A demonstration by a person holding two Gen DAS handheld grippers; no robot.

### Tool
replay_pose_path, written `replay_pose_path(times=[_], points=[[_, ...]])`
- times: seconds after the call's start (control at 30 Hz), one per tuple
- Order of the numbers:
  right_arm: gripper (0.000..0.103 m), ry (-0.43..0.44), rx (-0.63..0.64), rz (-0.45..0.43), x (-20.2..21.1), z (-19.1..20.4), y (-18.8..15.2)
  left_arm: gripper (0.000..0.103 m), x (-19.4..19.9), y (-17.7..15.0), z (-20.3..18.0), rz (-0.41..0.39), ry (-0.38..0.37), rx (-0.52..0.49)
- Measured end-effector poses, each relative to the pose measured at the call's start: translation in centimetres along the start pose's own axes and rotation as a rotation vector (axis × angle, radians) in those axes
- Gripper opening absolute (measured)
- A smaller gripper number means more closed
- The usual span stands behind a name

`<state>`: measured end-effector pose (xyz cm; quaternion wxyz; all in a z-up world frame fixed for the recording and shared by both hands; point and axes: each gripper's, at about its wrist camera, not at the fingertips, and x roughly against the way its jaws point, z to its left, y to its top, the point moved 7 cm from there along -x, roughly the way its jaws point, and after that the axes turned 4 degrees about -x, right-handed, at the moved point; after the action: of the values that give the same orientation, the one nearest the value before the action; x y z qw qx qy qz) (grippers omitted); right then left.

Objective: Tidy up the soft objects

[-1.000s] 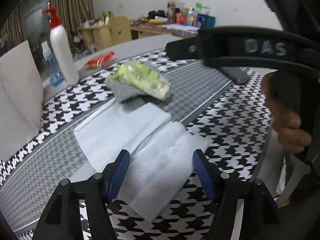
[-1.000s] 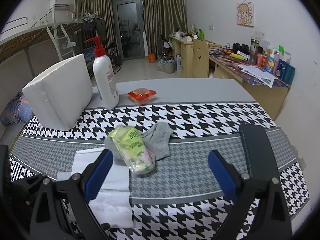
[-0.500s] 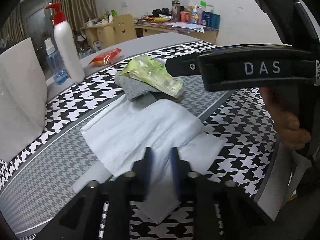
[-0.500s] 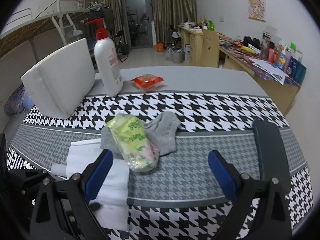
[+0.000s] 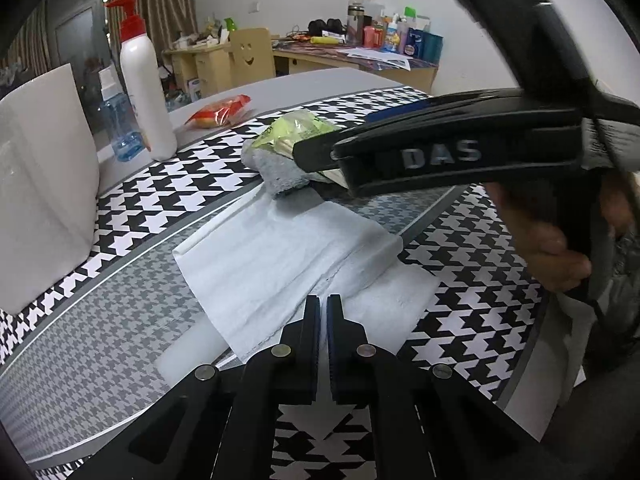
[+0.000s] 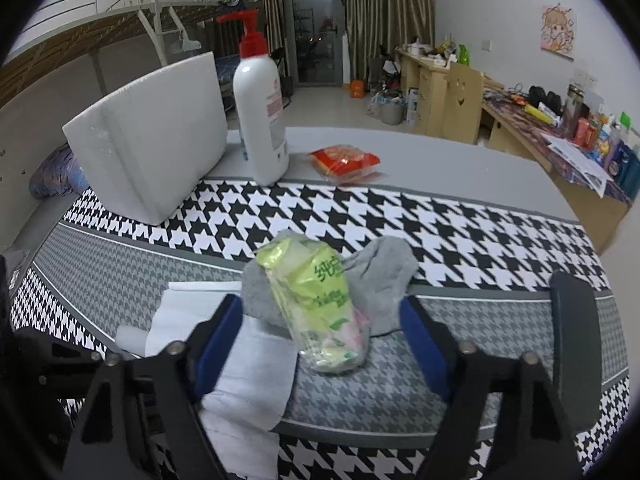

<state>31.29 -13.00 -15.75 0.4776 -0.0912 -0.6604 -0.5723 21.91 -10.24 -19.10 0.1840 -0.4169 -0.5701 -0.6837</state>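
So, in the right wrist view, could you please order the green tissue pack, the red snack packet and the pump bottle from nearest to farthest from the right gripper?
1. Green tissue pack: between the closing jaws of the right gripper, untouched, lying on the grey sock.
2. Red snack packet: farther back, slightly right.
3. Pump bottle: similar depth, back left; too close to rank.

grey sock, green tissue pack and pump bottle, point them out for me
grey sock (image 6: 384, 268), right wrist view, on its bare right half.
green tissue pack (image 6: 320, 304), right wrist view, middle of the wrapper.
pump bottle (image 6: 262, 120), right wrist view, on the white body.
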Motion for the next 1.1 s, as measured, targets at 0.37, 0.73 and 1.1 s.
replay_pose_path(times=[0.37,0.73,1.1], points=[[0.034,0.021,-0.028,0.079,-0.9,-0.2,-0.8,0.004,1.0,-0.3,-0.3,-0.009,-0.005,0.005],[0.029,-0.005,-0.060,-0.007,3.8,-1.6,-1.4,0.013,2.6,-0.6,-1.9,-0.006,0.009,-0.049],[0.029,-0.014,-0.109,-0.026,5.2,-2.6,-2.6,0.062,2.4,-0.3,-3.9,0.005,-0.038,-0.152]])
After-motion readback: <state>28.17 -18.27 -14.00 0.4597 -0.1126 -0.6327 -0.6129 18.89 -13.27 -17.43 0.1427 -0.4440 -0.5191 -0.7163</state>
